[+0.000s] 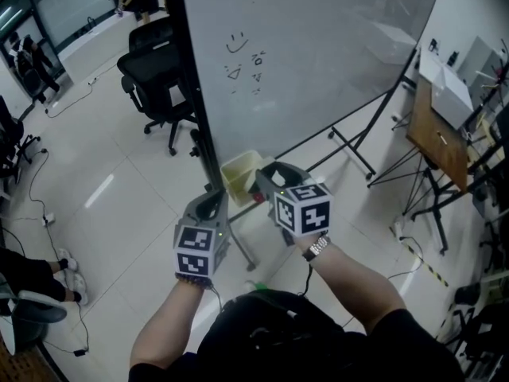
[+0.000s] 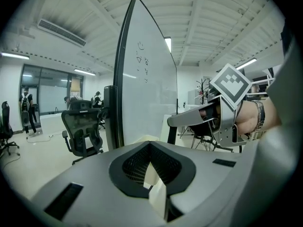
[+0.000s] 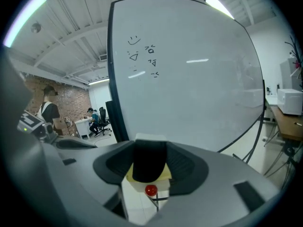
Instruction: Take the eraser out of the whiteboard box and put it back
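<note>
- Floor (image 1: pixel 119 173): pale, glossy tile with ceiling lights reflected in it; loose cables (image 1: pixel 36 185) trail across it at the left.
- Whiteboard (image 1: pixel 318 46): large, on a black tube stand (image 1: pixel 358 146), with a few small scribbles (image 1: pixel 242 58) near its upper left (a smiley among them).
- Office chair (image 1: pixel 155 78): black and empty, just behind the board's left edge.
- Wooden desk (image 1: pixel 437 146): well to the right, carrying a white box-like unit (image 1: pixel 449 94).
- Whiteboard box (image 1: pixel 240 172): pale yellow and open-topped, at the board's lower edge beside the dark upright.
- Left gripper (image 1: pixel 213 204): held out level with a slight downward tilt, just left of the box. Its jaws are pressed together with nothing between them.
- Right gripper (image 1: pixel 270 175): extended a little further and higher, right beside the left one. It points at the box, and the wrist behind it wears a watch (image 1: pixel 317 247).
- Eraser (image 3: pixel 149 162): a black block clamped between the right gripper's jaws, both pads against its sides. It sits directly over the box's open top (whether its lower end clears the rim cannot be told).
- Red ball (image 3: pixel 150 190): small, just below the eraser and in front of the box.
</note>
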`<state>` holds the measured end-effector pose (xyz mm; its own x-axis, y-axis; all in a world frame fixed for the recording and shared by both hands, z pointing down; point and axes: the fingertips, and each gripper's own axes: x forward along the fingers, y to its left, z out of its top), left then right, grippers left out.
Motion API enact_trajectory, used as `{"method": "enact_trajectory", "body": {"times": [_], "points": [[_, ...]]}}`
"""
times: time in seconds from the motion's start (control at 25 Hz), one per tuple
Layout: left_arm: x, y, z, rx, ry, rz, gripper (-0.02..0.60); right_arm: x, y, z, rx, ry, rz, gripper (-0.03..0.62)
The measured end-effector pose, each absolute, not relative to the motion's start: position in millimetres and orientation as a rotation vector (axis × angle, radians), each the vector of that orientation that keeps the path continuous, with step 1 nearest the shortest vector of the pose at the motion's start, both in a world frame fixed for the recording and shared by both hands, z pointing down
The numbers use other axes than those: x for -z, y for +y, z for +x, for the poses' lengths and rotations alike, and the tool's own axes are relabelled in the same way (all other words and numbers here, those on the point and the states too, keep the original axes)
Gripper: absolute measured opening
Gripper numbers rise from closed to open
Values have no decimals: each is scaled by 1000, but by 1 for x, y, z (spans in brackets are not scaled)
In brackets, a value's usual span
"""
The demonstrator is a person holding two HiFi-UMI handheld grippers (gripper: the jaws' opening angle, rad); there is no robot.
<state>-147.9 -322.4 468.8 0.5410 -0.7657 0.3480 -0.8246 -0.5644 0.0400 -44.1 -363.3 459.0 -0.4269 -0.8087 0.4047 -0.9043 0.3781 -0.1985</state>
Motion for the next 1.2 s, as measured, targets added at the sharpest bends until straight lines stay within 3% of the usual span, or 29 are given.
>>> {"method": "enact_trajectory", "body": {"times": [1.2], "points": [[-445, -207, -78, -464, -1548, 2499, 0, -403, -247, 11, -497, -2622, 1328, 235]]}}
